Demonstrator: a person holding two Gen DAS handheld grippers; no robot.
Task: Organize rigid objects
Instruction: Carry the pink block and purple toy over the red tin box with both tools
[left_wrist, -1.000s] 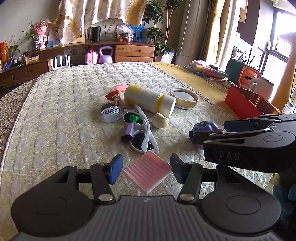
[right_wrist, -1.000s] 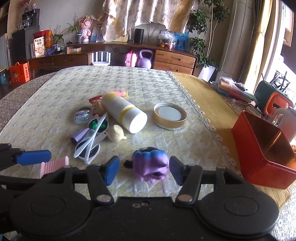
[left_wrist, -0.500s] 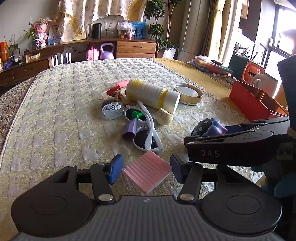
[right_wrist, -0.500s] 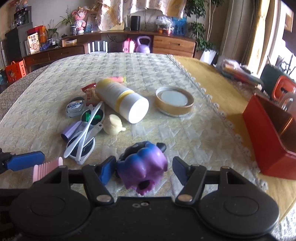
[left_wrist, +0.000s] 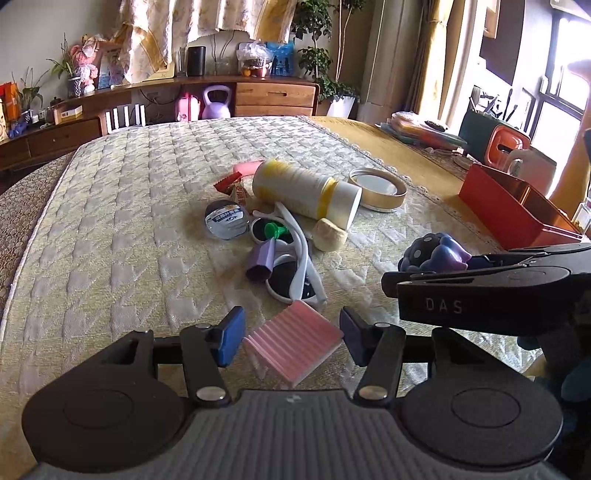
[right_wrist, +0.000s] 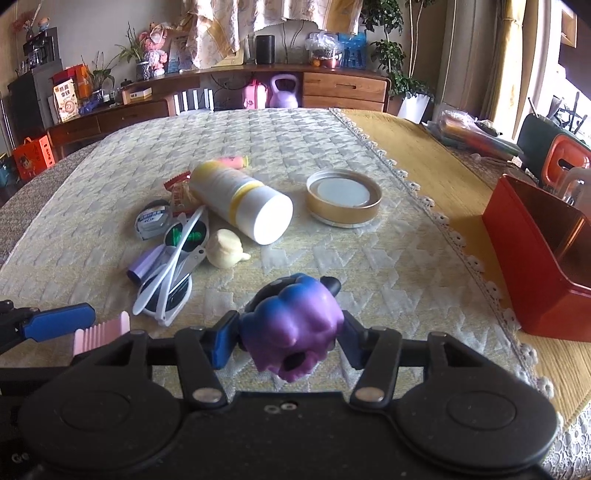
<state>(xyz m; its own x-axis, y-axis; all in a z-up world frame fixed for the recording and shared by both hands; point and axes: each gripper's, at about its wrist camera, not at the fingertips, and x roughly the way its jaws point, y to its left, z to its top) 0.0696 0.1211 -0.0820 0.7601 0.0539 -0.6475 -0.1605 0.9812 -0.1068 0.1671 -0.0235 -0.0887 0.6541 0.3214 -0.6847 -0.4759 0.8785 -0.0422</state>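
Sorting has barely begun: the red bin (right_wrist: 532, 254) at the right edge of the desk (right_wrist: 110, 177) shows nothing inside, though only part of its interior is visible, while the clutter lies in a loose heap near the desk's centre. Heap members: a white-and-yellow bottle (right_wrist: 240, 201) on its side, a gold-rimmed lid (right_wrist: 343, 197) just beside it, white sunglasses (right_wrist: 170, 273), a small round tin (right_wrist: 151, 219), a cream lump (right_wrist: 223, 249), and a lilac tube (right_wrist: 144, 264).

Right hand-held gripper (right_wrist: 291, 338): its jaws have just been closing and now press both flanks of the purple toy (right_wrist: 295, 325), which sits between the pads close in front of the camera. In the left wrist view the toy appears raised off the cloth, though this is not certain.

Left hand-held gripper (left_wrist: 291, 338): half open, jaws astride the pink ribbed block (left_wrist: 293, 341); the right pad seems to touch the block's corner, a gap shows at the left pad, so no firm grip is evident.

Remaining, by judgement: carry the toy to the bin, then the block and every heap item.
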